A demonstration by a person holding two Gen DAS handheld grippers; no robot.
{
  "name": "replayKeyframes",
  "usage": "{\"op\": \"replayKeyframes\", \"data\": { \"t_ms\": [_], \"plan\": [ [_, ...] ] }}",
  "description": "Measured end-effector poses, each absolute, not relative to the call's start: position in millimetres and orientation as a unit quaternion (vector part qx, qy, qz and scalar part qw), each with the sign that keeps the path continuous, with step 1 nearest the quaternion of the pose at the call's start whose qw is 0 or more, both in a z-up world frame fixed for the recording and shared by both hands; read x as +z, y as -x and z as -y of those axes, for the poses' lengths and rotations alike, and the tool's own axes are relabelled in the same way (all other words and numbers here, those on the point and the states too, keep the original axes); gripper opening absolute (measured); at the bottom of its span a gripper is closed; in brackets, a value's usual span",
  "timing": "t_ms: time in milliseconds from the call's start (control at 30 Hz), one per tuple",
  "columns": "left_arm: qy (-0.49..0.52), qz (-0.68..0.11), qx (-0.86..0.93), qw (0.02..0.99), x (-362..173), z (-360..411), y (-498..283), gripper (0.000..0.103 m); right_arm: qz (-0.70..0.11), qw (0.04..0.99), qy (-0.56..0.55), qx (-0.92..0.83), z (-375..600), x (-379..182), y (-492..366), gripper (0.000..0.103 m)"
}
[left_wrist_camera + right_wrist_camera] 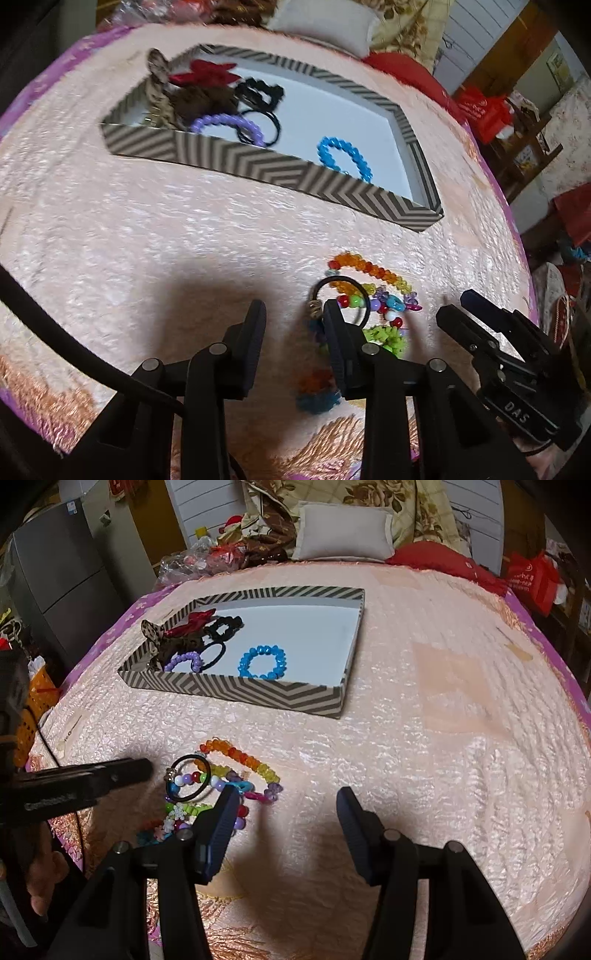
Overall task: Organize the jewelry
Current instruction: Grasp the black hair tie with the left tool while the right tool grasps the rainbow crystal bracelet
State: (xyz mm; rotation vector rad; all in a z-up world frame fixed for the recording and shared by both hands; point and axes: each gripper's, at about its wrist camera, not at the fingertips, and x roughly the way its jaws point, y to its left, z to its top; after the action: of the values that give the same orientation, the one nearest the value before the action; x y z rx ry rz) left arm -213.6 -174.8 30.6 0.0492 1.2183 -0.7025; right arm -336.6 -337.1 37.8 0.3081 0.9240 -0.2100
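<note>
A chevron-striped tray (258, 166) (280, 698) lies on the pink bedspread. It holds a blue bead bracelet (341, 157) (263, 661), a purple bead bracelet (229, 123) (183, 661), black hair ties (260, 92), a red bow (207, 74) and a brown scrunchie. A heap of coloured bead bracelets (373, 284) (236, 771) with a black hair tie (340, 299) (188, 779) on top lies in front of the tray. My left gripper (295, 314) is open, its right finger over the heap's edge. My right gripper (288, 801) is open and empty, just right of the heap.
A white pillow (343, 535), a red cushion (443, 561) and a floral blanket lie at the bed's far end. A grey fridge (62, 576) and an orange basket (33, 701) stand to the left of the bed. A red bag (532, 576) sits at the right.
</note>
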Motion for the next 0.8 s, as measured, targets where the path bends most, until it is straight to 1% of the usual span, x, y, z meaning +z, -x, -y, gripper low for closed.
{"op": "replayKeyframes", "data": {
  "t_ms": [200,333,400,433,500,700,767,800],
  "plan": [
    [-0.05,-0.586,-0.325,0.74,21,199,199,0.021,-0.442,0.877,-0.159,-0.101,341,37,338,0.058],
    [-0.085,-0.581,-0.325,0.741,23,211,198,0.021,-0.445,0.873,-0.171,-0.102,345,35,337,0.058],
    [-0.103,-0.577,-0.322,0.744,24,214,200,0.013,-0.445,0.872,-0.18,-0.099,347,34,336,0.058],
    [-0.112,-0.574,-0.319,0.746,23,215,201,0.002,-0.444,0.872,-0.183,-0.098,346,34,335,0.058],
    [-0.118,-0.569,-0.315,0.75,21,213,201,0.0,-0.444,0.872,-0.184,-0.095,345,33,333,0.058],
    [-0.071,-0.566,-0.295,0.766,29,183,188,0.0,-0.452,0.875,-0.149,-0.087,337,27,320,0.057],
    [-0.057,-0.564,-0.292,0.77,33,172,185,0.0,-0.456,0.876,-0.132,-0.084,337,25,312,0.049],
    [-0.052,-0.562,-0.29,0.773,35,167,183,0.0,-0.46,0.875,-0.128,-0.084,337,23,310,0.038]
  ]
}}
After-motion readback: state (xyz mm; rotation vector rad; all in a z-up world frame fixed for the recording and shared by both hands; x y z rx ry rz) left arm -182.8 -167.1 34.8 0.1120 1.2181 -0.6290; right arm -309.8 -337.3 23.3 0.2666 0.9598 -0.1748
